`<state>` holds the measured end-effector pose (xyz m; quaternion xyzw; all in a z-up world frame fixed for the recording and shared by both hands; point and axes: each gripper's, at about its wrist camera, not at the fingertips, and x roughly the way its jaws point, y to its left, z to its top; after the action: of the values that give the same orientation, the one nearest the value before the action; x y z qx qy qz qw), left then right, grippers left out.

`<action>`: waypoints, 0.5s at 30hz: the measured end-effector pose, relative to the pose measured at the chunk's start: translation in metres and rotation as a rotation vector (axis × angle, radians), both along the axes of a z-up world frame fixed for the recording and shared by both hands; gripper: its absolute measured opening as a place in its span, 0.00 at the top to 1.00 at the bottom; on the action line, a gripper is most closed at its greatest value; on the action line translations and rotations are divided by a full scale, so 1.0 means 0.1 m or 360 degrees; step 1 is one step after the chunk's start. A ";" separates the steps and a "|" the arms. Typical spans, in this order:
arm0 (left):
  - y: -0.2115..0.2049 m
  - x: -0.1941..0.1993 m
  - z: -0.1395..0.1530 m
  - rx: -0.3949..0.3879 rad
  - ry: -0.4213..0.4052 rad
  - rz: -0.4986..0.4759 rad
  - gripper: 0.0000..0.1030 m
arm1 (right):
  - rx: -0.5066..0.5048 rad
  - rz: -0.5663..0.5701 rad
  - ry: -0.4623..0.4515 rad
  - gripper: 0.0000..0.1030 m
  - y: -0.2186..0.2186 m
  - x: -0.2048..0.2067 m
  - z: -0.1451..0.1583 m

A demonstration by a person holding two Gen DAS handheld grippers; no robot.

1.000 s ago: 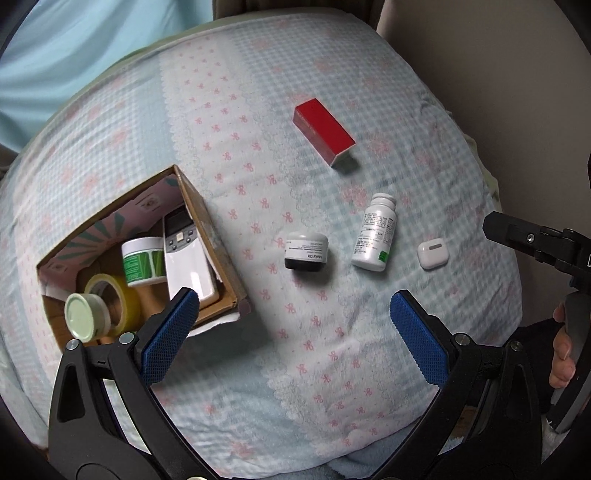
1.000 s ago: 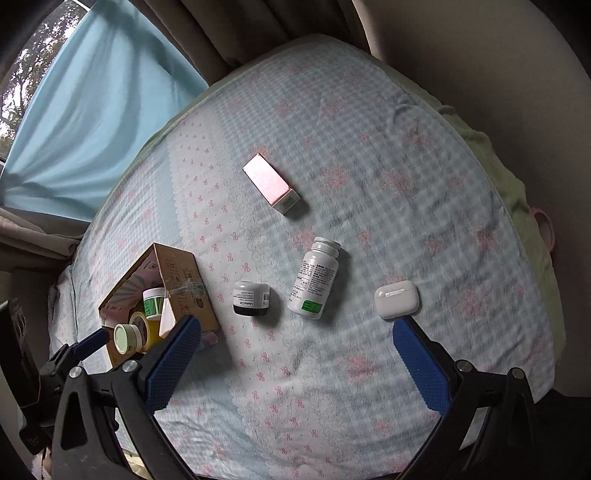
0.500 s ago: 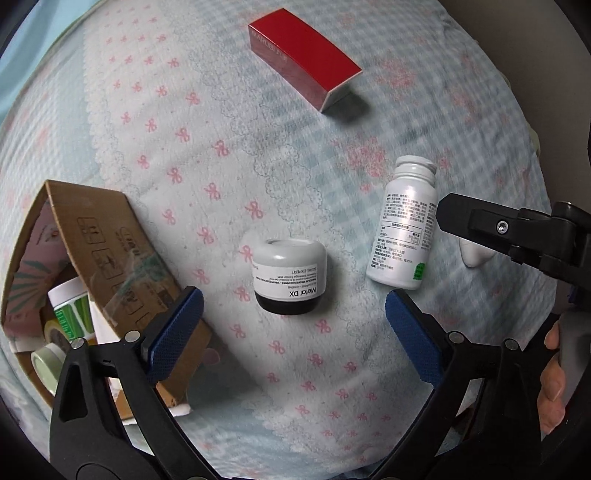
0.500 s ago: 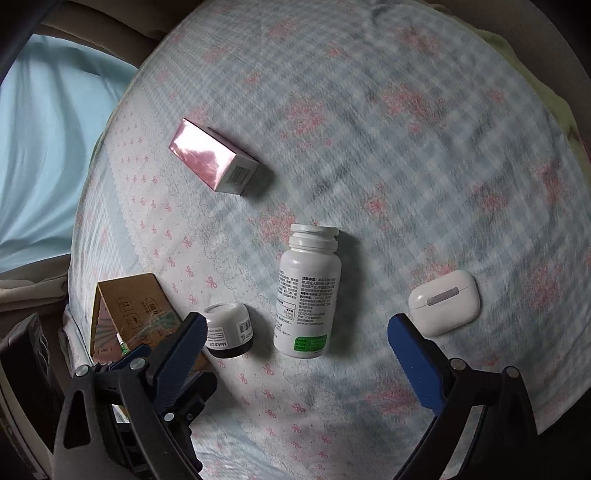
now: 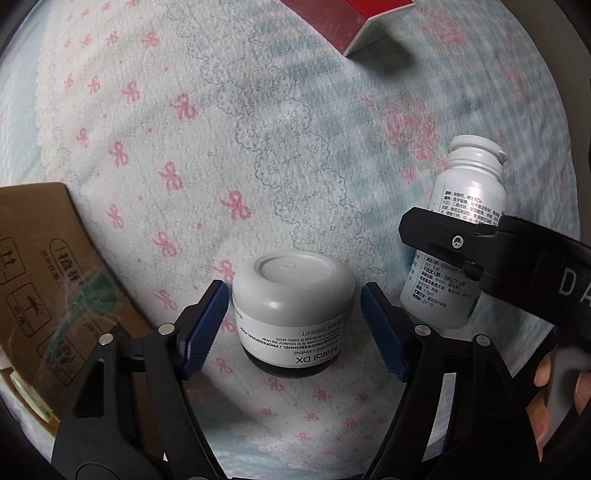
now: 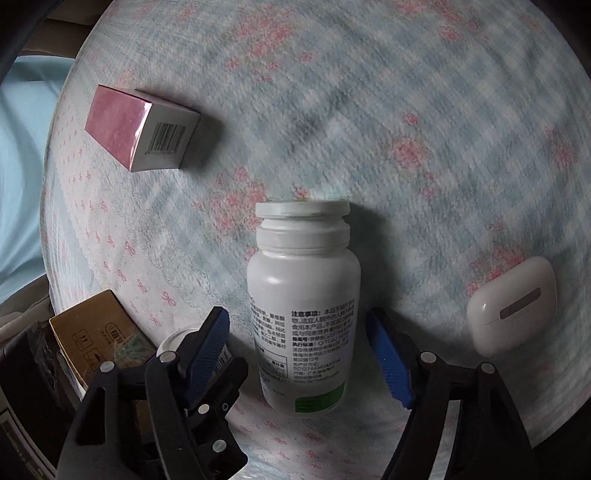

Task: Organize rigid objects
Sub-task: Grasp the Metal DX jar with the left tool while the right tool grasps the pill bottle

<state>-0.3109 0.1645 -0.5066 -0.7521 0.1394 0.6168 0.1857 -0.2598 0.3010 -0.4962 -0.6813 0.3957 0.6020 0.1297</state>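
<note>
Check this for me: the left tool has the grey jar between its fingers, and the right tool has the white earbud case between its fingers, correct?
Not quite. The left tool does straddle the grey jar, jaws closing. But the right wrist view shows the right tool around the white pill bottle; the earbud case lies apart, to its right.

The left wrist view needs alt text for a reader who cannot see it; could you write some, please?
The left gripper is closing around a grey-lidded jar lying on a floral bedspread. A white bottle lies right, a cardboard box left, a red box above.
</note>
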 end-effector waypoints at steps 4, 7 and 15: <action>0.00 0.00 -0.08 -0.0026 -0.0027 0.0013 0.48 | 0.0031 -0.0013 -0.0040 0.45 0.04 0.03 -0.03; -0.02 0.01 -0.06 -0.0009 -0.0019 0.0011 0.48 | 0.0022 -0.0019 -0.0037 0.47 0.06 0.04 -0.04; -0.02 0.05 -0.03 -0.0009 0.0005 -0.0012 0.49 | 0.0021 -0.0007 -0.0035 0.51 0.11 0.06 -0.03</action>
<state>-0.3060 0.1625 -0.5099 -0.7511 0.1442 0.6169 0.1858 -0.2535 0.3119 -0.4988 -0.6861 0.3918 0.5969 0.1397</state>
